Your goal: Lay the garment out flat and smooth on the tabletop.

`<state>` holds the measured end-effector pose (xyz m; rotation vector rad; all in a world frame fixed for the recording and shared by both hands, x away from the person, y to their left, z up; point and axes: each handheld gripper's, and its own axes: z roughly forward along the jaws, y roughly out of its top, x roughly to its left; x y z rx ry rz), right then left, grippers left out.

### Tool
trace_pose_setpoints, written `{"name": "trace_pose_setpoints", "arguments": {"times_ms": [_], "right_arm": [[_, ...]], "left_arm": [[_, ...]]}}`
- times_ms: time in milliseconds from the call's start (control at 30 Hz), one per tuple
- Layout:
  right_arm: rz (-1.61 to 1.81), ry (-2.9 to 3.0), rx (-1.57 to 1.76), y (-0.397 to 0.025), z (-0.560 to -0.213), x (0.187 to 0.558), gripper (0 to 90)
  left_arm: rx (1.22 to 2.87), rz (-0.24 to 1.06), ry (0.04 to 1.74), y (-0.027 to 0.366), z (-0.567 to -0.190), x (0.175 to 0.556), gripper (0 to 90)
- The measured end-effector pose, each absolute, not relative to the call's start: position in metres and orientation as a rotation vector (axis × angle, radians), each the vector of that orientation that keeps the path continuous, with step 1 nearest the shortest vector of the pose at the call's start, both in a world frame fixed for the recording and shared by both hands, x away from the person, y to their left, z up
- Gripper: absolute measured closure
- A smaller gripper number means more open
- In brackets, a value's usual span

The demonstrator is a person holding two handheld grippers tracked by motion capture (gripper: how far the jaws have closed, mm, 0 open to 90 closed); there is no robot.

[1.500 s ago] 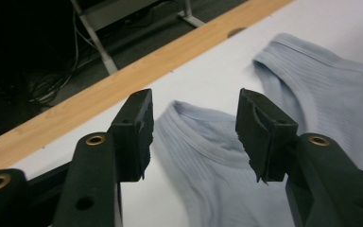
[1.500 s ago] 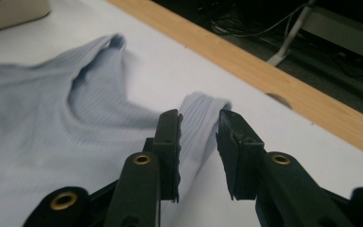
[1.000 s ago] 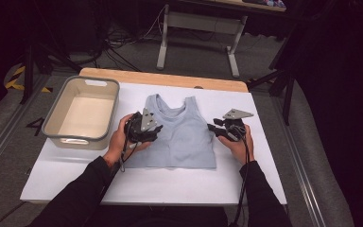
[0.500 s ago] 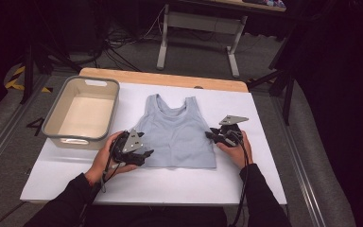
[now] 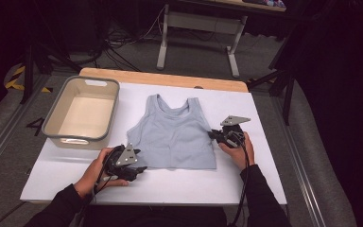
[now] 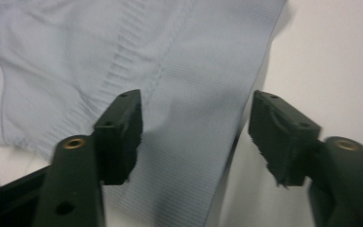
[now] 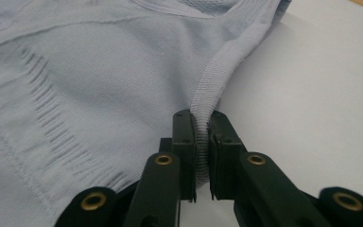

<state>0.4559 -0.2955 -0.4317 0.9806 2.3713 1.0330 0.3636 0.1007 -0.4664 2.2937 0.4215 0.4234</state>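
A pale grey tank top [image 5: 177,135] lies flat on the white table [image 5: 246,182], neck away from me. My left gripper [image 5: 142,169] rests at the top's bottom left corner. In the left gripper view it [image 6: 196,137] stands open, jaws wide apart over the hem [image 6: 189,156], which lies between them untouched. At the top's right side, by the armhole, is my right gripper [image 5: 212,135]. Seen in the right gripper view, that gripper [image 7: 202,142] is shut on the ribbed armhole edge [image 7: 208,90] of the tank top [image 7: 99,71], which is pinched upright between the jaws.
A beige plastic bin [image 5: 56,111], nothing inside, stands at the table's left, close to the top's left side. A wooden strip [image 5: 160,78] runs along the table's far edge. Behind it are metal stand legs [image 5: 163,42] and cables on the floor.
My left gripper has moved from the top's left armhole down toward me to the bottom left corner. The right gripper has stayed at the right armhole, shifting slightly nearer.
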Motion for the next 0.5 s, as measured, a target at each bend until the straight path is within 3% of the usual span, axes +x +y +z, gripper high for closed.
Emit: {"name": "trace_pose_setpoints", "arguments": {"times_ms": [233, 400, 500], "right_arm": [[1.057, 2.350, 1.006, -0.302, -0.422, 0.446, 84.6], [1.055, 2.289, 0.987, -0.303, -0.420, 0.441, 85.9], [1.051, 2.226, 0.996, -0.301, -0.421, 0.436, 84.8]], "left_arm": [[2.322, 0.366, 0.394, 0.100, -0.467, 0.366, 63.5], [2.323, 0.414, 0.403, 0.098, -0.466, 0.365, 82.6], [2.320, 0.423, 0.423, 0.096, -0.466, 0.363, 83.5]]}}
